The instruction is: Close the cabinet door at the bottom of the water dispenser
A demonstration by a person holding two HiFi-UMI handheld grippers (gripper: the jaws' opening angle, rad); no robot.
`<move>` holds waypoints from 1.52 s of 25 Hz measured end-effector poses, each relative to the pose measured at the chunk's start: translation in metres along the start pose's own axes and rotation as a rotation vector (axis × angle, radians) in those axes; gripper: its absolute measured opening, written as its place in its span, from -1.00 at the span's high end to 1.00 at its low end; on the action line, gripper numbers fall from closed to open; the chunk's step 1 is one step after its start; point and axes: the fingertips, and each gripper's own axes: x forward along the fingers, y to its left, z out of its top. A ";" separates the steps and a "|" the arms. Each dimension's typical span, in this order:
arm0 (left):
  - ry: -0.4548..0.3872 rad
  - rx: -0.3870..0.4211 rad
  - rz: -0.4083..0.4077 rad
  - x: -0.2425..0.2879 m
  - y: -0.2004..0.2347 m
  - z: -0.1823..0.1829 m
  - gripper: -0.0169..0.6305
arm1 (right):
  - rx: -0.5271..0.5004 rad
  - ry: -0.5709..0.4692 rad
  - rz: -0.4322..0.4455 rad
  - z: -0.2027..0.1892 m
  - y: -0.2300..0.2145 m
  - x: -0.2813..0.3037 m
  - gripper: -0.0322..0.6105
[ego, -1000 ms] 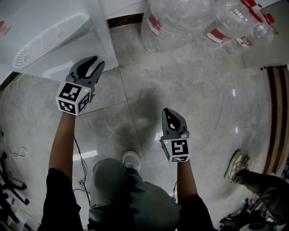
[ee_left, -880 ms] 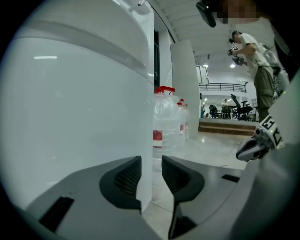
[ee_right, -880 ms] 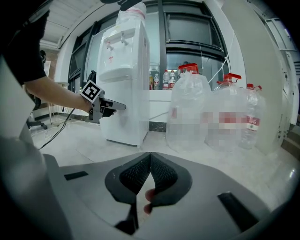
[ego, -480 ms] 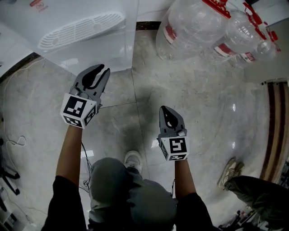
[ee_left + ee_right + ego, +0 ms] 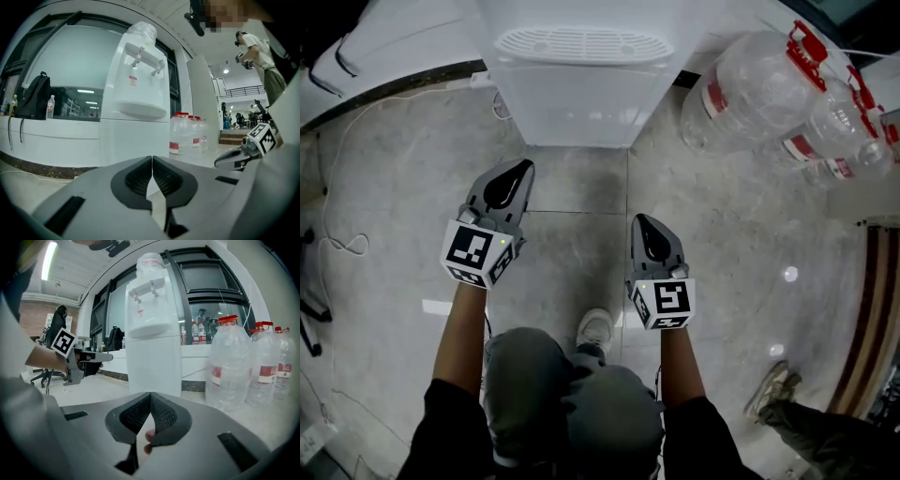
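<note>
The white water dispenser (image 5: 581, 84) stands straight ahead, its drip grille facing up in the head view. Its lower cabinet front (image 5: 136, 140) looks flat and flush, with no door standing out. My left gripper (image 5: 525, 166) hovers over the floor a short way in front of the dispenser, apart from it, its jaws shut on nothing (image 5: 152, 157). My right gripper (image 5: 641, 219) is beside it and a little farther back, also shut and empty (image 5: 151, 393). Each gripper appears in the other's view: the left gripper (image 5: 108, 357) and the right gripper (image 5: 220, 162).
Several large water bottles (image 5: 750, 84) with red caps stand to the dispenser's right. A white cable (image 5: 347, 248) trails over the marble floor at left. My shoe (image 5: 598, 328) is below the grippers; another person's foot (image 5: 769, 384) is at bottom right. A backpack (image 5: 33, 96) sits on the ledge.
The left jaws have gone from open to shut. The dispenser has shifted from the upper left to straight ahead, and both grippers now stand clear of it.
</note>
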 end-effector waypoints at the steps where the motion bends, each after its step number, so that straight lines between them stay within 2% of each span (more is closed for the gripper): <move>1: 0.002 0.000 0.011 -0.010 0.003 -0.002 0.89 | -0.003 -0.007 0.009 0.003 0.007 0.002 0.86; 9: 0.036 -0.008 0.031 -0.065 0.006 -0.018 0.90 | -0.041 -0.036 0.047 0.023 0.046 0.000 0.86; 13: 0.043 -0.016 0.030 -0.076 0.002 -0.002 0.90 | -0.043 -0.031 0.044 0.046 0.047 -0.008 0.86; 17: 0.046 -0.050 0.038 -0.088 -0.003 0.028 0.90 | -0.055 -0.013 0.052 0.079 0.050 -0.022 0.86; 24: 0.095 -0.106 0.066 -0.110 -0.006 0.108 0.91 | -0.051 0.004 0.062 0.165 0.051 -0.054 0.86; 30: 0.054 -0.170 0.128 -0.147 0.002 0.199 0.91 | -0.056 0.017 0.085 0.253 0.062 -0.089 0.86; 35: 0.124 -0.142 0.135 -0.179 -0.006 0.271 0.91 | -0.050 0.016 0.092 0.328 0.072 -0.125 0.86; 38: 0.076 -0.109 0.125 -0.193 -0.018 0.328 0.91 | -0.044 0.014 0.095 0.376 0.080 -0.150 0.86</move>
